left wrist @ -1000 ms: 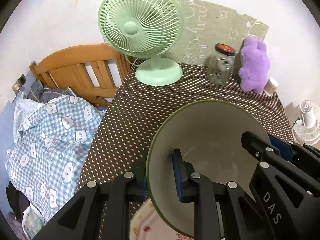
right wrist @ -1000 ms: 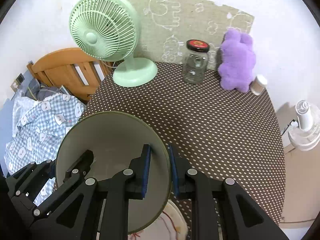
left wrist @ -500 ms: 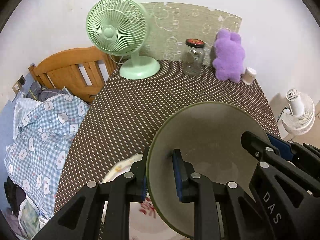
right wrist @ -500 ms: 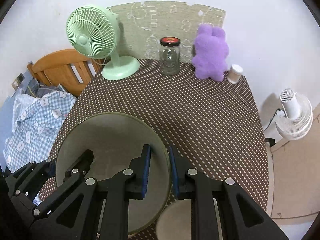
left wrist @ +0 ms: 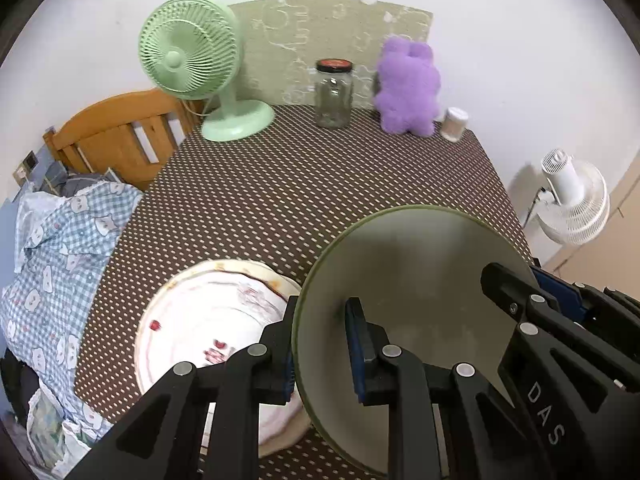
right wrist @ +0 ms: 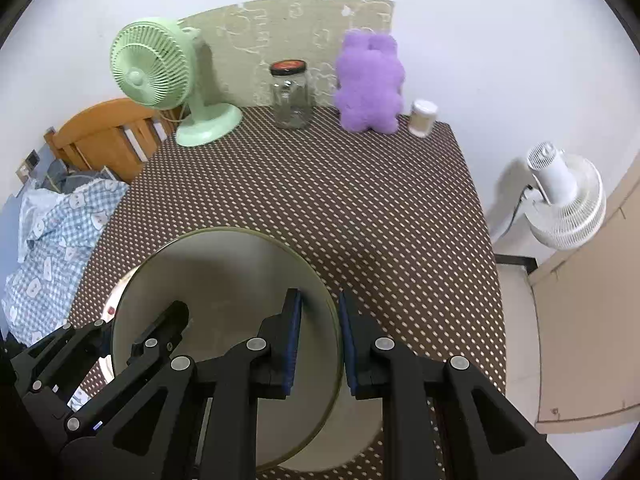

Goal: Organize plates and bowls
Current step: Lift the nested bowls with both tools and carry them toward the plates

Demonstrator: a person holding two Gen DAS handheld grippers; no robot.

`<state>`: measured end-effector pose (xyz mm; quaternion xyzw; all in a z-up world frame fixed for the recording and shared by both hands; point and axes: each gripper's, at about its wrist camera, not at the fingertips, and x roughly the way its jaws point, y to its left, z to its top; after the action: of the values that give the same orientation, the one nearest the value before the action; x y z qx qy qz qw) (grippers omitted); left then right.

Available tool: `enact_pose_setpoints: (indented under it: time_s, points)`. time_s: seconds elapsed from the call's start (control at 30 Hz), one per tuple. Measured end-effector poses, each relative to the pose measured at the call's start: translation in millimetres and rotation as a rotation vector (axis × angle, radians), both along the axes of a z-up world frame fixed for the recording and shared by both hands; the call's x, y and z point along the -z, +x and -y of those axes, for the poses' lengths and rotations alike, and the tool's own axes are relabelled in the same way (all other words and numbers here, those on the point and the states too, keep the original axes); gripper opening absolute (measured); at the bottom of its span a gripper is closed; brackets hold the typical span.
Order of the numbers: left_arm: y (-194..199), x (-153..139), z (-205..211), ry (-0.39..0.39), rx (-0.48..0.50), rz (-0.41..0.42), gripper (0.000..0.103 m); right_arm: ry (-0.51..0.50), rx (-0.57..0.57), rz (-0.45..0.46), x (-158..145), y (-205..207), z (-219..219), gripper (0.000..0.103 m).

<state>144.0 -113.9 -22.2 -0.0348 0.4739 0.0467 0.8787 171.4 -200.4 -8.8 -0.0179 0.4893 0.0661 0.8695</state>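
Note:
Both grippers hold one olive-green plate above the near edge of the table. My left gripper is shut on its left rim. My right gripper is shut on its right rim, and the plate fills the lower left of the right wrist view. A white plate with red flower prints lies on the table below and left of the green plate; a sliver of it shows past the green rim. A second pale dish lies under the green plate on the right.
The brown dotted tablecloth covers the table. At the back stand a green desk fan, a glass jar, a purple plush toy and a small white container. A bed with checked bedding is left. A white floor fan stands right.
Both grippers with the green plate have pulled back and up from the table's far side. The white flowered plate has come into view below.

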Motion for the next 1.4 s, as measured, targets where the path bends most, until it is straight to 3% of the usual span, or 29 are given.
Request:
enact_pose_setpoints:
  time_s: [0.5,0.9,1.23,1.4]
  points:
    - [-7.3,35.7,38.8,-0.024,0.043,-0.085,0.019,-0.023,0.050,-0.083,37.8,-13.2,34.7,0.022]
    - [-4.6,50.7,39.9,0.011,0.045,-0.101,0.020,0.007,0.062,-0.126,55.5,-12.6,35.2,0.022]
    - [0.0,65.5,33.5,-0.022,0.042,-0.165,0.020,0.005,0.067,-0.152,68.7,-9.4,32.3,0.022]
    - [-0.3,66.7,34.8,-0.022,0.055,-0.157,0.020,0.013,0.083,-0.149,70.6,-9.5,33.4,0.022]
